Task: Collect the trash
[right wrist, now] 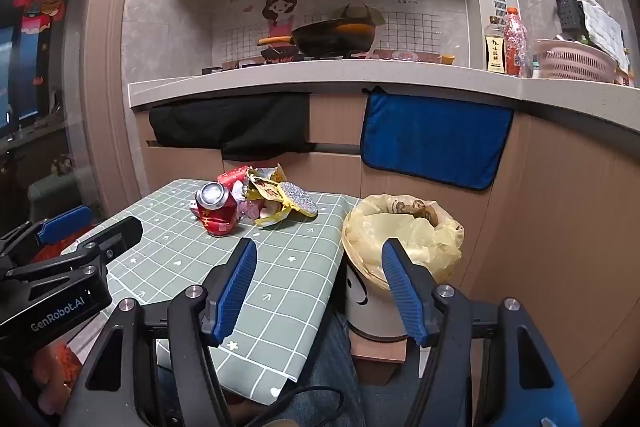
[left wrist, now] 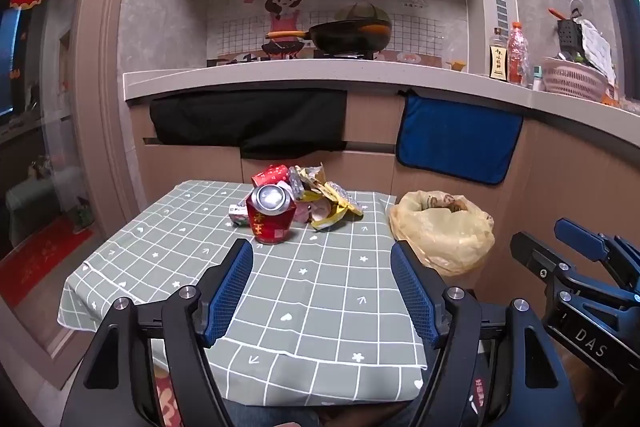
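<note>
A crushed red can (left wrist: 271, 218) stands on the green checked tablecloth (left wrist: 320, 307), with a pile of crumpled wrappers (left wrist: 324, 197) behind it and a small white packet (left wrist: 238, 215) to its left. The can (right wrist: 216, 213) and wrappers (right wrist: 276, 199) also show in the right wrist view. A bin lined with a yellow bag (left wrist: 442, 227) stands right of the table; it also shows in the right wrist view (right wrist: 404, 231). My left gripper (left wrist: 322, 255) is open and empty, short of the can. My right gripper (right wrist: 316, 253) is open and empty, over the table's right edge near the bin.
The kitchen counter (left wrist: 280, 73) runs behind the table, with a black pan (left wrist: 348, 37), bottles (left wrist: 508, 55) and a pink basket (left wrist: 572, 79) on it. A blue towel (left wrist: 456, 143) and a black cloth (left wrist: 248, 123) hang on the cabinet front.
</note>
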